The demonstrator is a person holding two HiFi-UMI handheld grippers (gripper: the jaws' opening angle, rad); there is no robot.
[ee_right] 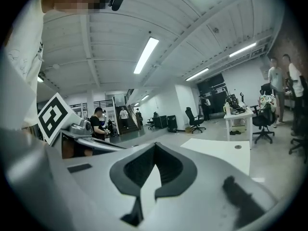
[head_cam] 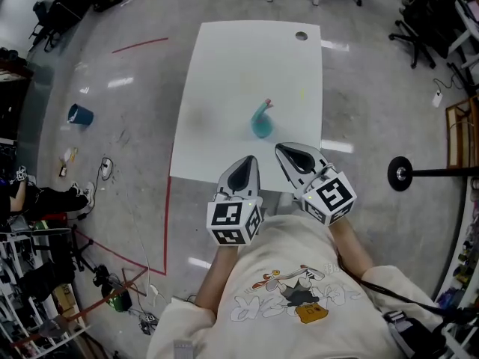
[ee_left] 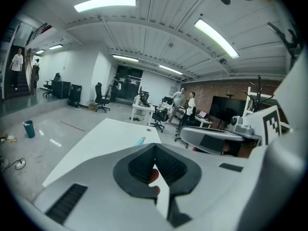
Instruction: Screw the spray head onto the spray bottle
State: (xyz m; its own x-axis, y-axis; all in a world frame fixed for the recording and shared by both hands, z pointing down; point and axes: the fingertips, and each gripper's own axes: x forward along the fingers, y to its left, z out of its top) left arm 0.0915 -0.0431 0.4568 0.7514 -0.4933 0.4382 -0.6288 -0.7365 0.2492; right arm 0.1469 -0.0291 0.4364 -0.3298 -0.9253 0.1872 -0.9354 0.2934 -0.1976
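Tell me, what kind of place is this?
Probably a big open office or workshop: rolling office chairs, a plain white table on a bare concrete floor, and long strip lights overhead.

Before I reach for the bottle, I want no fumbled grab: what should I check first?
1. Bottle on the table: ok, mid-table.
2. Screwed together already: cannot tell; a pink tip tops the bottle.
3. Left tongs open: not ok, shut.
4. Right tongs open: not ok, shut.
5. Left tongs empty: cannot tell; a red patch shows in their gap.
6. Tongs apart from bottle: ok.
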